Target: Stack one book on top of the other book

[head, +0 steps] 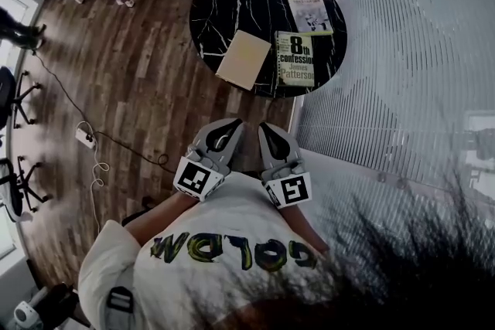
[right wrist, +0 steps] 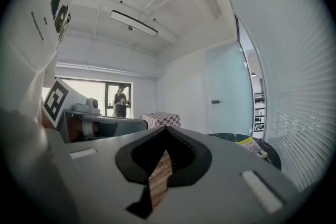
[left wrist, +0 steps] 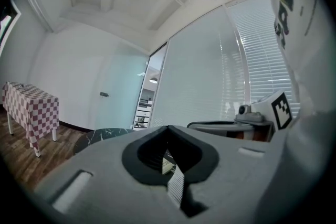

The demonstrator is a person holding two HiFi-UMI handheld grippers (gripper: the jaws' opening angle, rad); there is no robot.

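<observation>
Jaws pressed together, empty, on both gray left gripper [head: 230, 126] and gray right gripper [head: 268, 129], side by side. At 12 o'clock, well apart from both: plain tan book [head: 243, 59] just beside white black-lettered book [head: 295, 58], yellow-green book [head: 308, 10] at 12 o'clock of that, all flat, unstacked, on round black marble table [head: 224, 4].

Black marble table [head: 224, 4] ahead of me on the wood floor [head: 139, 89]. Three lying flat on it: tan book [head: 244, 59] nearest my edge, 8th confession book [head: 295, 58] just beside it, yellow-green book [head: 308, 11] right behind that.
</observation>
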